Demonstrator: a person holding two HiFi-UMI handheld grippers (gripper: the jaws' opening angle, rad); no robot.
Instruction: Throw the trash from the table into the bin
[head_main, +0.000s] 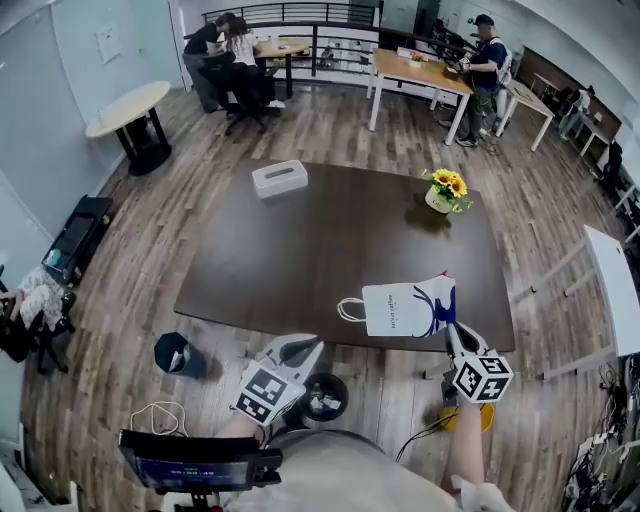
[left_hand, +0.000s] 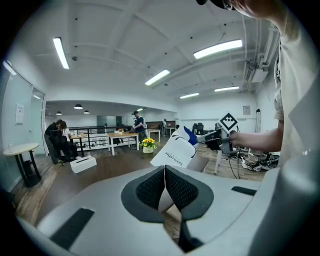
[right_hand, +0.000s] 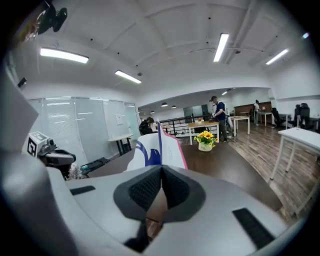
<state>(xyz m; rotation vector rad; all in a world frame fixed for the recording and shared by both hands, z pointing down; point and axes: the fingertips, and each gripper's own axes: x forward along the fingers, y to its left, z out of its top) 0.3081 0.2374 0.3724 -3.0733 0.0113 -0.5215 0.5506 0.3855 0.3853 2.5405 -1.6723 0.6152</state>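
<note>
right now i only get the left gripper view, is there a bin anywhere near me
observer: yes, the head view shows a small dark bin on the floor just off the near left corner of the table.
operator: and the other hand, real grip or just touching
observer: real grip, the right gripper view shows the right claw shut on an edge of the paper bag.
operator: anything else on the floor close by
observer: a round black container with pale scraps in it shows on the floor beside the left claw in the head view.
</note>
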